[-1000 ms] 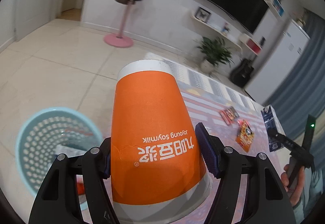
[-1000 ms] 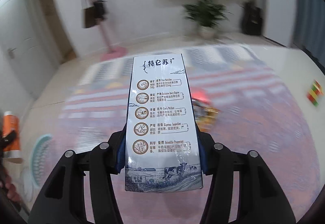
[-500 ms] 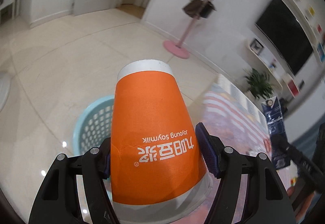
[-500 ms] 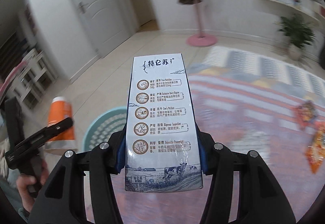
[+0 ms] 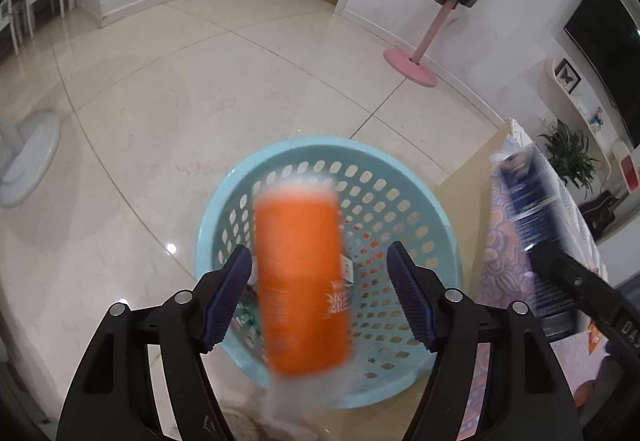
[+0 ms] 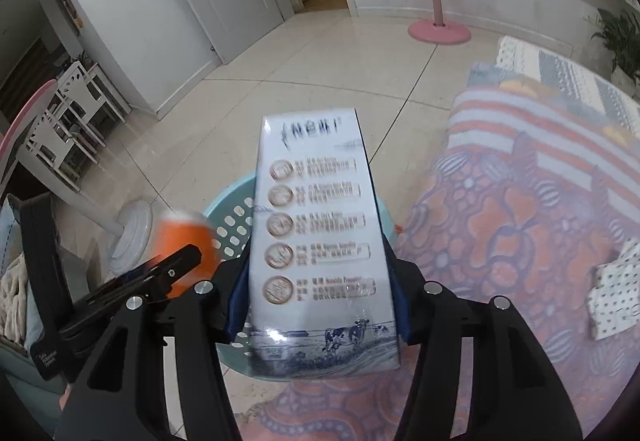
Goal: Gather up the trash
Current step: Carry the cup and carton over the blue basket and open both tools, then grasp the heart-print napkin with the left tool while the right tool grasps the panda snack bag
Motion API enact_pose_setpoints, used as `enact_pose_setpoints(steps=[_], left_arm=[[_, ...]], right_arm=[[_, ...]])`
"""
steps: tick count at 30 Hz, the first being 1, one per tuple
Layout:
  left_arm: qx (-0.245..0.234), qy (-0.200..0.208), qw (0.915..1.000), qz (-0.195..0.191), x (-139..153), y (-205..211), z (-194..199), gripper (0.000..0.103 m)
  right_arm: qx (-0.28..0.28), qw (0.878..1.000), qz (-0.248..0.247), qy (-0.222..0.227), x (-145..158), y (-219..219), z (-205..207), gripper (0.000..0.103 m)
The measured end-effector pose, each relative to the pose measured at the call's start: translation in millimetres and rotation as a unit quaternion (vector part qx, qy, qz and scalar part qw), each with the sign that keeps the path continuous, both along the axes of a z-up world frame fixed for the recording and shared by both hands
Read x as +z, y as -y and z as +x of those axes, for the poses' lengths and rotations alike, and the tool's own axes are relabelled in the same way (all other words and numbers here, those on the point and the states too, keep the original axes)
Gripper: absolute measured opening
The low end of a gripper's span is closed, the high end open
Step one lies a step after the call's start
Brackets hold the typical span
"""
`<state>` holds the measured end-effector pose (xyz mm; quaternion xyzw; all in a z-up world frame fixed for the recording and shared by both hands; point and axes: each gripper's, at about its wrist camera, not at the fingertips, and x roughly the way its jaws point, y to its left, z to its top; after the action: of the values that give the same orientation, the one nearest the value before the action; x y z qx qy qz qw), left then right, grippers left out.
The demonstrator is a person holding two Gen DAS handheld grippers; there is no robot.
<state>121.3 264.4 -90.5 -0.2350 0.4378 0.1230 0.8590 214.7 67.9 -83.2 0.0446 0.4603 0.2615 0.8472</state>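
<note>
**Cup and carton let go over the basket**

We hold both grippers tipped down above the blue basket [image 5: 440, 217] so that whatever we release falls into it rather than onto the floor. Our left gripper [image 5: 320, 289] is opening: its pads stand clear of the orange cup [image 5: 300, 281], which shows blurred between them, over the basket's mouth and, we judge, already dropping. Our right gripper [image 6: 316, 293] is opening too. The milk carton [image 6: 316, 233] sits between its pads, and we cannot tell whether they press on it or have just let go; it too hangs above the basket [image 6: 228, 213], more towards the near rim.

Some wrappers already lie in the basket's bottom. A patterned rug [image 6: 520, 225] reaches up to the basket on the right, with a spotted cloth [image 6: 616, 289] lying on it. A white fan base [image 6: 132, 229] stands on the tiles just left of the basket, and a pink coat stand [image 5: 416, 61] is well behind. Nothing blocks the drop; the only crowding is our two grippers close together over one opening.
</note>
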Motion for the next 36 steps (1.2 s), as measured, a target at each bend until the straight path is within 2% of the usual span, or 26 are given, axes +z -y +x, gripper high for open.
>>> enact_pose_setpoints(steps=[3,8,14,19,23,26,30,33,36], left_arm=[[0.003,0.001,1.0000,0.002,0,-2,-2,0.074],[0.000,0.006,1.0000,0.002,2,1,-1,0.074],[-0.015,0.031,0.9994,0.010,13,13,-7,0.074],[-0.029,0.061,0.9976,0.016,32,25,-9,0.072],[-0.060,0.096,0.9936,0.004,56,50,-7,0.072],[-0.100,0.113,0.9883,0.018,76,85,-1,0.072],[-0.172,0.131,0.9763,0.013,95,143,12,0.072],[-0.216,0.130,0.9676,0.011,98,182,25,0.072],[-0.270,0.124,0.9548,0.006,94,228,42,0.074]], right_arm=[[-0.003,1.000,0.005,-0.004,-4,0,0,0.064],[-0.008,1.000,0.006,-0.007,-7,8,-5,0.064],[-0.016,1.000,0.004,-0.005,-8,20,-14,0.064],[-0.020,1.000,0.003,0.020,8,38,-22,0.064],[-0.033,0.998,0.001,0.048,29,61,-31,0.064],[-0.053,0.996,-0.001,0.067,45,89,-36,0.064],[-0.095,0.992,-0.004,0.089,63,137,-43,0.064],[-0.134,0.985,-0.016,0.104,72,181,-47,0.064],[-0.179,0.977,-0.034,0.112,73,234,-49,0.064]])
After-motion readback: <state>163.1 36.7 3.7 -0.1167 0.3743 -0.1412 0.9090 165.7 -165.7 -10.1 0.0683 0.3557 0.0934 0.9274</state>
